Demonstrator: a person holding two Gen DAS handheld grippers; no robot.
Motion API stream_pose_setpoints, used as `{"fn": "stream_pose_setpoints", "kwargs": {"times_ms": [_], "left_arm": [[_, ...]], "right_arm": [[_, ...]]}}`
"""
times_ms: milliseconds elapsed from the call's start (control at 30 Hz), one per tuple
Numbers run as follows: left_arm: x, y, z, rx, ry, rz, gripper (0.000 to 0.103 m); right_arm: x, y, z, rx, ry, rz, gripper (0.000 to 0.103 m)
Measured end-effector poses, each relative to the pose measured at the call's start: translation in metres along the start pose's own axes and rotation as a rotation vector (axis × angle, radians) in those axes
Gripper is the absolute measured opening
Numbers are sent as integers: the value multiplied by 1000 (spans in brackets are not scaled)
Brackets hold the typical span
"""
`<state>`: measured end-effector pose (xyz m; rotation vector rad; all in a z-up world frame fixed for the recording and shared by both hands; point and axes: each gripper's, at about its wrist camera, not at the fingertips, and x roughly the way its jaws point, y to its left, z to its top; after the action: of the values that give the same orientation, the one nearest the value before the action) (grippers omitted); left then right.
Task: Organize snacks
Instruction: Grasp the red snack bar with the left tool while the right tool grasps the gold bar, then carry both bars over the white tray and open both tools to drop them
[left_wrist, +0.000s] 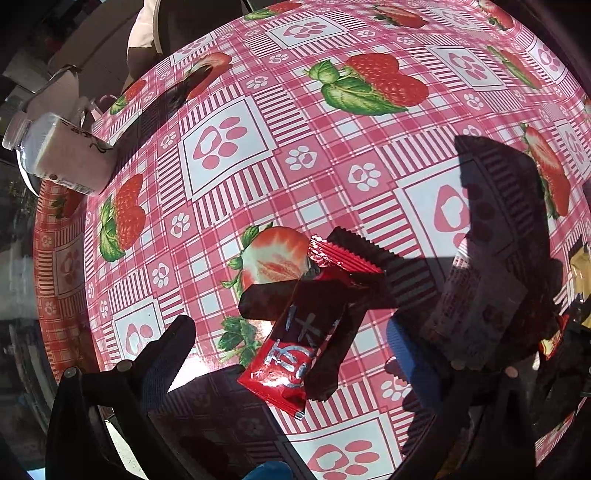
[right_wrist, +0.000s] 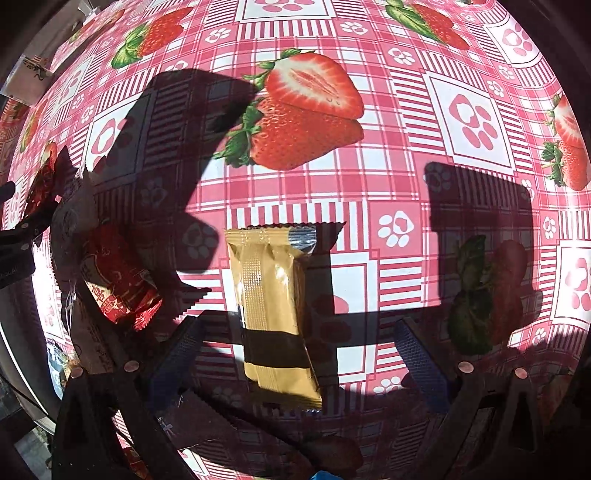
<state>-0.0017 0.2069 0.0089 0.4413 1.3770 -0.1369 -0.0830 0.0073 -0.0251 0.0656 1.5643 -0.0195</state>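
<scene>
- 2 snacks lie loose, none visibly sorted: red packet (left_wrist: 295, 332) between the spread left gripper (left_wrist: 291, 354) fingers.
- Gold packet (right_wrist: 275, 310) lies on the worktop (right_wrist: 406, 177) between the spread right gripper (right_wrist: 299, 354) fingers; both await grasping.

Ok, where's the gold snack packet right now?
Right wrist view: the gold snack packet lies flat on the tablecloth, centred between the open jaws, red packet to its left.

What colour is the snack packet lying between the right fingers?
Gold with a dark brown band: the gold foil snack packet, clearest in the right wrist view.
</scene>
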Motion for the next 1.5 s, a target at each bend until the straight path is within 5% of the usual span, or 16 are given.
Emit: {"fn": "stream_pose_setpoints", "kwargs": {"times_ms": [133, 367, 433, 567, 633, 700, 1033, 1300, 1500], "left_arm": [[18, 31, -3, -178, 84, -190, 103], [7, 14, 4, -70, 61, -108, 101], [2, 12, 3, -72, 58, -135, 86], [-11, -2, -3, -72, 46, -130, 56], [-21, -16, -10, -49, 45, -92, 23], [-26, -22, -18, -61, 60, -113, 22], [-67, -39, -93, -164, 37, -200, 22], [-103, -23, -145, -226, 15, -283, 22], [-118, -2, -160, -222, 17, -282, 22]], "right_arm": [[4, 10, -15, -3, -22, -5, 103], [6, 8, -3, 7, 43, 2, 103], [5, 5, 2, 0, 58, 0, 102], [-3, 6, -1, -15, 57, -8, 82], [-10, 5, -1, -19, 46, -9, 64], [-16, 4, 1, -27, 40, 3, 26], [-36, -20, -29, 35, 28, 192, 24], [-59, -19, -69, 43, 15, 247, 24], [-48, -9, -79, 15, 46, 205, 24]]}}
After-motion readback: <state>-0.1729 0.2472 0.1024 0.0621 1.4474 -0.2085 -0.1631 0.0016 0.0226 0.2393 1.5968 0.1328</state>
